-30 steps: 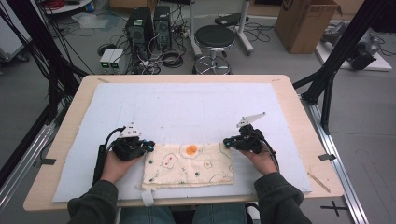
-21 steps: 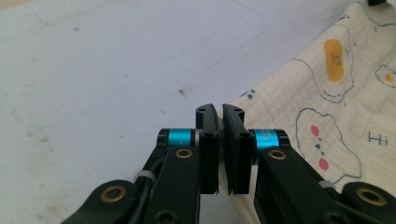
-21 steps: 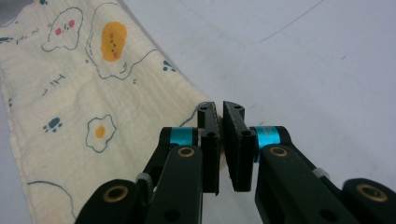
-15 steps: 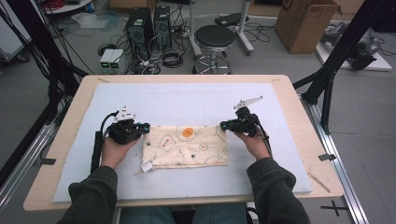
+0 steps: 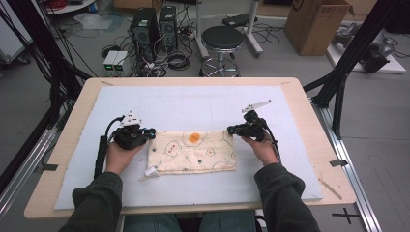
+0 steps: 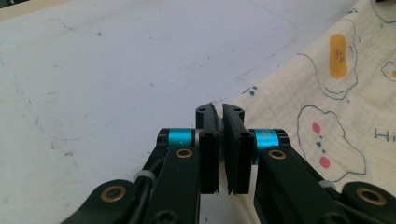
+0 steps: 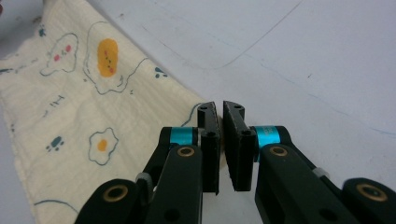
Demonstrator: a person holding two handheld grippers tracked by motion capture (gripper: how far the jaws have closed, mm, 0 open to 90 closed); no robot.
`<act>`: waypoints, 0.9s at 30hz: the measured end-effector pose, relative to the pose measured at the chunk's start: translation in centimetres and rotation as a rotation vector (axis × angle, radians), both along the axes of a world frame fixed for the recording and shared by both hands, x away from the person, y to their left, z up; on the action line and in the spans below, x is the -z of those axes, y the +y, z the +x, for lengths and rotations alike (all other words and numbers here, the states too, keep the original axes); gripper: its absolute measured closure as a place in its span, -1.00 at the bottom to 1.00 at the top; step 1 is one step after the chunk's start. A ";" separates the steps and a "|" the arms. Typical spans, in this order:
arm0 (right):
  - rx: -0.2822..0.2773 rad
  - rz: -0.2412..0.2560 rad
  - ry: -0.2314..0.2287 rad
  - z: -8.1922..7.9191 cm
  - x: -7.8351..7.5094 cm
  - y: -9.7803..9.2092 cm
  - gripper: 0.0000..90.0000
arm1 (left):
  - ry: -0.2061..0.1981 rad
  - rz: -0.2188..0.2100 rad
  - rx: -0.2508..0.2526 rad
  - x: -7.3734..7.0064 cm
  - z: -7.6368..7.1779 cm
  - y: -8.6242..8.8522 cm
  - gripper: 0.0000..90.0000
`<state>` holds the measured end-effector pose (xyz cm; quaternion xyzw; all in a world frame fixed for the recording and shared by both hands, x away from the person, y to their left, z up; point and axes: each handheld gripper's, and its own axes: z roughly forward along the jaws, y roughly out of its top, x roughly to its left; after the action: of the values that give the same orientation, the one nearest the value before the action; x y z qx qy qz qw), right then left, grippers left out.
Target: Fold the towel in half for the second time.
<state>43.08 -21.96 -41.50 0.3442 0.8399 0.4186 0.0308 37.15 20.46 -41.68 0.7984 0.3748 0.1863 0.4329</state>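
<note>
High view, near to far. Two dark sleeves enter at the bottom edge. Left hand holds the left gripper; right hand holds the right gripper.

Item: cream cloth, printed with cloud outlines, coloured dots and one orange spot, lying flat on a pale blue mat between the two grippers. A small white tag sticks out at its near left corner.

Left gripper: at the cloth's far left corner; in the left gripper view the jaws stand pressed together on the cloth edge.

Right gripper: at the cloth's far right corner; in the right gripper view the jaws are likewise closed on that corner.

Support: wooden table, mat covering most of its top.

Beyond the table: black round stool, computer towers with tangled cables, cardboard box on the grey floor.
</note>
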 end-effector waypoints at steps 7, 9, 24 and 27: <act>-0.010 -0.002 0.012 -0.4 0.3 0.1 0.90 | -0.012 0.006 0.013 0.2 -0.9 0.1 0.89; -0.011 0.010 0.014 -0.5 0.3 0.0 0.90 | -0.017 0.012 0.020 0.1 -1.1 0.1 0.89; -0.057 0.047 0.006 -1.9 -0.8 -0.5 0.90 | -0.051 0.012 0.070 -0.5 -3.1 0.3 0.88; -0.063 0.054 0.005 -2.4 -0.8 -0.6 0.90 | -0.054 0.011 0.079 -0.5 -3.6 0.3 0.88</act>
<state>40.68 -22.60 -40.74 0.3190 0.8388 0.4412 0.0062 33.55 20.76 -41.14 0.8096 0.3302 0.1925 0.4456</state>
